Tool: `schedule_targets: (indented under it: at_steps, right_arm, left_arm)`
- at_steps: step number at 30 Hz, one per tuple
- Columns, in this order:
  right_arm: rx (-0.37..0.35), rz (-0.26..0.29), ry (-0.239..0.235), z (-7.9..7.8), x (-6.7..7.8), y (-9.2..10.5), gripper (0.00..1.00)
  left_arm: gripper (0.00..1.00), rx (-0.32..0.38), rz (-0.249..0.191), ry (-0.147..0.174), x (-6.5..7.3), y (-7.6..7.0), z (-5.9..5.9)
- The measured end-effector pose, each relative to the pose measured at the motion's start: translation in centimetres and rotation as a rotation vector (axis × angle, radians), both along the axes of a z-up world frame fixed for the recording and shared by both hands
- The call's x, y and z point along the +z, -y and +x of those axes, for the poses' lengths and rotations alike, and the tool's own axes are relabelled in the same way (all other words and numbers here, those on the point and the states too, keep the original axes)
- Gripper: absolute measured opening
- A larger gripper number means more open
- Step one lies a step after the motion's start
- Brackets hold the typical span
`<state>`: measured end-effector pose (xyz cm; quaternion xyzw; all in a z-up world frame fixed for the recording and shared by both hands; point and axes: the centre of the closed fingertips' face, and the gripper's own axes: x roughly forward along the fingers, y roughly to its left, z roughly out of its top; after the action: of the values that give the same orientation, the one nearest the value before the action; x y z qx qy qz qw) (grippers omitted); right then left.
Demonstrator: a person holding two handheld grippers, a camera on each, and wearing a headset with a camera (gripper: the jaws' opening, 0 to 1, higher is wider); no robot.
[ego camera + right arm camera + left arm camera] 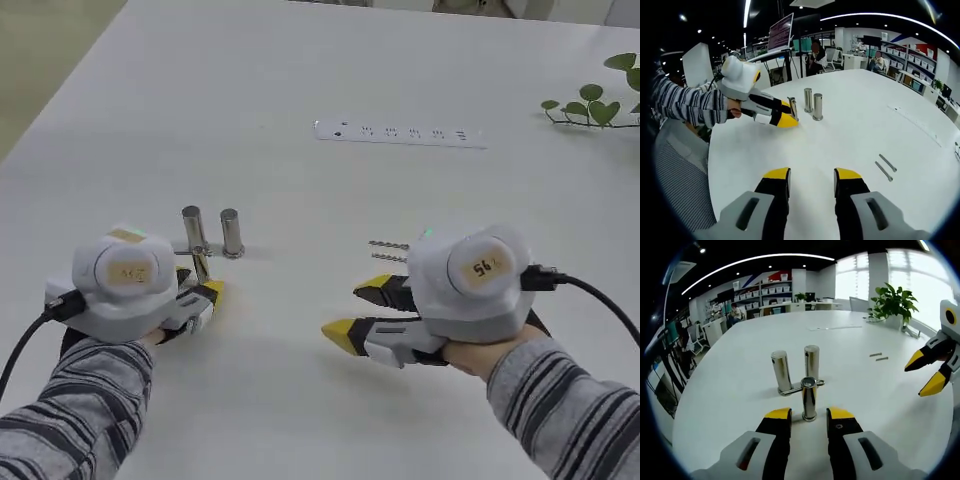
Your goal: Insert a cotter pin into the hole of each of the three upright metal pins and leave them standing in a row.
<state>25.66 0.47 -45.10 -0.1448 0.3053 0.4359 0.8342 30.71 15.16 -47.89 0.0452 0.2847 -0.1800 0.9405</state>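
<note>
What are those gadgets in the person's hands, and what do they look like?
Each hand tool, the left gripper and right gripper, is a rounded light-grey housing with a round tan numbered sticker, two black fingers tipped in yellow, and a black cable trailing back. The person wears grey-and-black striped sleeves.

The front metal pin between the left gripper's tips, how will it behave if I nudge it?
Likely tips easily: the front pin is tall and narrow on a small base. Its polished surface probably slips in a grip. Fallen, it might roll on the smooth table, unless the cotter pin near its top catches.
</note>
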Motion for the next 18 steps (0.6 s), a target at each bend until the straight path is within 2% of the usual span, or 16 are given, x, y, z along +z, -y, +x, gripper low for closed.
schedule_targets:
  at_steps: [5, 9, 13, 18]
  right_arm:
    - [-0.002, 0.019, 0.011, 0.3, 0.5, -0.3, 0.31]
    - [0.000, 0.040, 0.038, 0.9, 1.4, -0.8, 0.32]
    - [-0.010, 0.074, 0.057, 1.8, 2.4, -1.5, 0.32]
    - [-0.012, 0.099, 0.067, 2.8, 3.1, -2.4, 0.32]
  left_arm:
    - [0.37, -0.014, -0.042, 0.023, 1.1, -0.1, -0.7]
    - [0.43, -0.025, -0.055, 0.038, 2.0, -0.3, -1.2]
    - [0.51, -0.024, -0.092, 0.052, 3.1, -0.3, -1.8]
    - [0.58, -0.029, -0.099, 0.064, 3.9, -0.2, -2.4]
